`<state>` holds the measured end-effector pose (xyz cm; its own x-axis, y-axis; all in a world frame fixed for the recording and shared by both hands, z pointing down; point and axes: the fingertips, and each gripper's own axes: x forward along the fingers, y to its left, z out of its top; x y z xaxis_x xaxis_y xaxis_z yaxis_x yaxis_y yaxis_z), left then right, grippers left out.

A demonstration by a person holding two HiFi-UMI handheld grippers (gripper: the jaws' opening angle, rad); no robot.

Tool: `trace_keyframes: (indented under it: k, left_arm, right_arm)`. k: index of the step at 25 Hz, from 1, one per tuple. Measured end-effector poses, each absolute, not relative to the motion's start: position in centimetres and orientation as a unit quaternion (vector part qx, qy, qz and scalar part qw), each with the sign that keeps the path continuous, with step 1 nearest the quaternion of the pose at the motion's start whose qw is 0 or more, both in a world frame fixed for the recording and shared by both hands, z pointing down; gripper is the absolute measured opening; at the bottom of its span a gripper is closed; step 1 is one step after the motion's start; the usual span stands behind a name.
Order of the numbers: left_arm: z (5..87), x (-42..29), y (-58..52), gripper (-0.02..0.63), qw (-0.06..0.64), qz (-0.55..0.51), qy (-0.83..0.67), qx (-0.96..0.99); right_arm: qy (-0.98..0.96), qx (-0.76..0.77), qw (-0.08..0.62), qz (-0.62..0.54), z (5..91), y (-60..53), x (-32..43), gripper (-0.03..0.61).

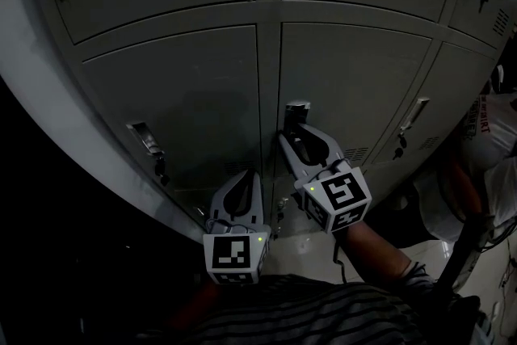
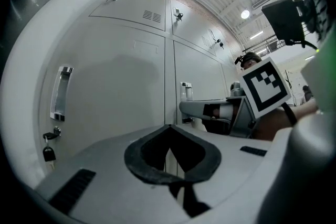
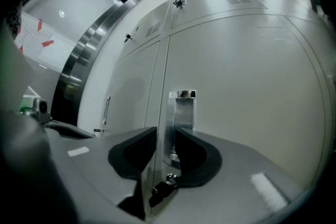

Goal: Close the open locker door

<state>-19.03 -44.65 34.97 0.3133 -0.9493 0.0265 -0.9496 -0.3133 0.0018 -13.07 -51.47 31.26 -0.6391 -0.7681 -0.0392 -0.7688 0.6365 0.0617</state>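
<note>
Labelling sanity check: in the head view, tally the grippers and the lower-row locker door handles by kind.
Grippers: 2 (left gripper, right gripper)
Lower-row door handles: 3 (left handle, middle handle, right handle)
Total: 5

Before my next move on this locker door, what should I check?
1. Handle between the right gripper jaws: ok.
2. Jaws clamped on the handle: not ok, a gap shows beside it.
3. Door lies flush: ok.
4. Latch caught: cannot tell.
5. Left gripper shut and empty: ok.
</note>
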Motion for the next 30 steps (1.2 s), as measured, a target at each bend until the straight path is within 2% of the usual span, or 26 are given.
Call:
trace_keyframes:
  k: [2,7,13,24,30]
  left_arm:
    - [35.2,-19.0,-44.3,0.005,-0.002,0.003,-0.588,0.809]
    - [35.4,-18.2,-41.7,0.005,0.015,0.01,-0.597,0.802]
    - [35.1,-15.6,-35.7,0.005,-0.003,-0.004,-0.615,0.788]
    - [35.3,-5.3,-16.4,0.005,0.0,0.006,-0.641,0.768]
    - [34.1,-2.8,-9.0,0.005,-0.008,0.02,-0.648,0.761]
  right_arm:
    - [0.908,-0.417,0.015,0.031,31.1,-50.6,-12.9,0.166]
    - [0.908,-0.417,0.028,0.033,30.8,-46.7,-10.9,0.175]
    - [0.908,-0.416,0.042,0.024,31.1,-38.3,-6.2,0.16]
    - [0.919,-0.394,0.017,-0.002,32.6,-18.3,4.6,0.127]
    - [0.92,-0.391,0.023,-0.009,32.2,-11.4,7.5,0.093]
